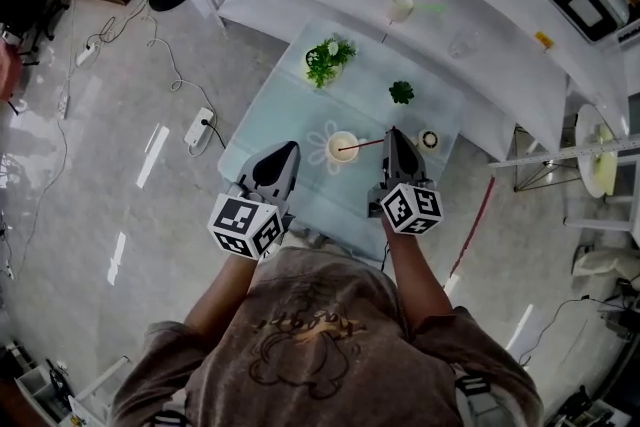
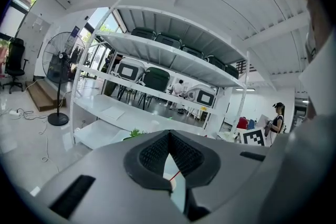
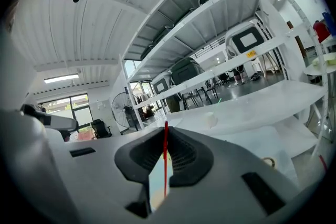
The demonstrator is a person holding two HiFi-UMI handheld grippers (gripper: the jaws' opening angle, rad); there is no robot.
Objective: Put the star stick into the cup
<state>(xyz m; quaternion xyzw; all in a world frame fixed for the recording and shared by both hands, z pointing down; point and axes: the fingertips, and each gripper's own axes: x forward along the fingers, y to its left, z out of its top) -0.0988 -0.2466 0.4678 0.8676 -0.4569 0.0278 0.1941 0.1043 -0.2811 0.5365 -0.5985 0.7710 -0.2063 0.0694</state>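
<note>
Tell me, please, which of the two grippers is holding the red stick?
The right gripper: its jaws are shut on the thin red stick, whose far end is at the cup. The left gripper holds nothing.

Star on the star stick is too small for us to make out in the head view, and its near end is lost behind the right claw. In the left gripper view the left claw hides all but a sliver of the cup. We can't identify the tiny ring on the table.
</note>
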